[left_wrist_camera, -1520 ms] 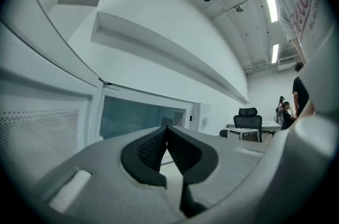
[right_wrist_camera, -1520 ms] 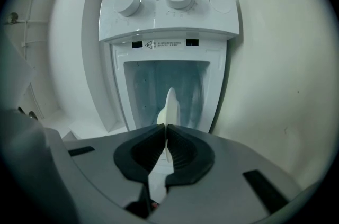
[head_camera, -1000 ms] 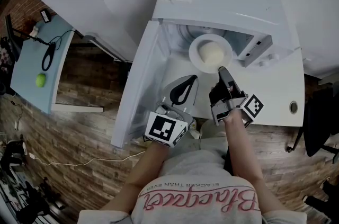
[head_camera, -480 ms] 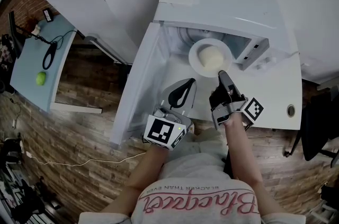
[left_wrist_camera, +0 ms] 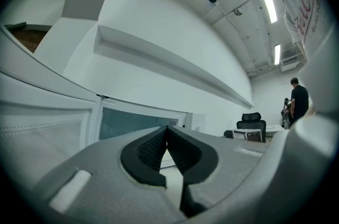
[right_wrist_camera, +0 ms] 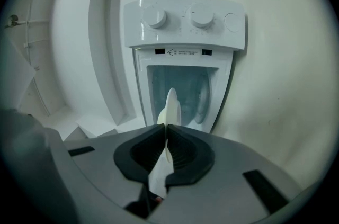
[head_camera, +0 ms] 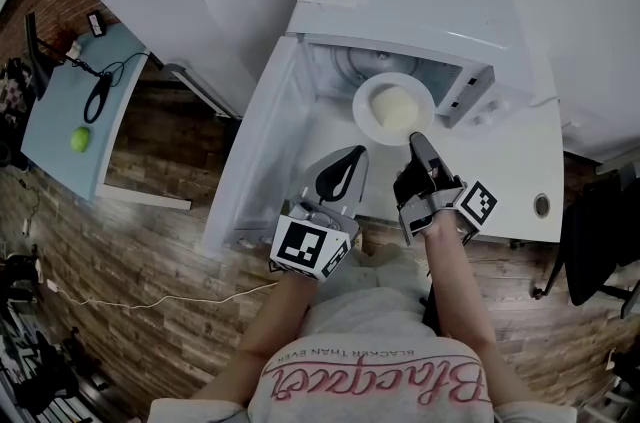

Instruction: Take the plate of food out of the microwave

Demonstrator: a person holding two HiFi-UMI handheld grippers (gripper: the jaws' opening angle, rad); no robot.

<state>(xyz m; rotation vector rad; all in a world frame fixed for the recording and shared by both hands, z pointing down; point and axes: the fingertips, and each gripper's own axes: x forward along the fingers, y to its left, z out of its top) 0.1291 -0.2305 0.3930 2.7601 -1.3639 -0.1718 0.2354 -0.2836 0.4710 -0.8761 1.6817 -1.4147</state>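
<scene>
The white microwave point(head_camera: 420, 6) stands open, its door point(head_camera: 255, 136) swung out to the left. A white plate point(head_camera: 367, 116) carrying a pale round bun point(head_camera: 398, 111) sits at the mouth of the cavity. My right gripper point(head_camera: 415, 139) is shut on the plate's near rim. In the right gripper view the plate point(right_wrist_camera: 171, 104) shows edge-on, pinched between the black pads of my right gripper point(right_wrist_camera: 167, 130). My left gripper point(head_camera: 355, 154) hovers beside it over the counter, shut and empty. The pads of my left gripper point(left_wrist_camera: 167, 130) meet with nothing between them.
The microwave rests on a white counter point(head_camera: 520, 171) with a round cable hole point(head_camera: 541, 205). A light blue table point(head_camera: 60, 126) with a green ball point(head_camera: 79, 140) and cables stands at the left. A dark office chair point(head_camera: 600, 231) is at the right.
My right gripper has drawn the plate slightly out of the cavity toward the person. The left gripper has moved back alongside it, still shut.
</scene>
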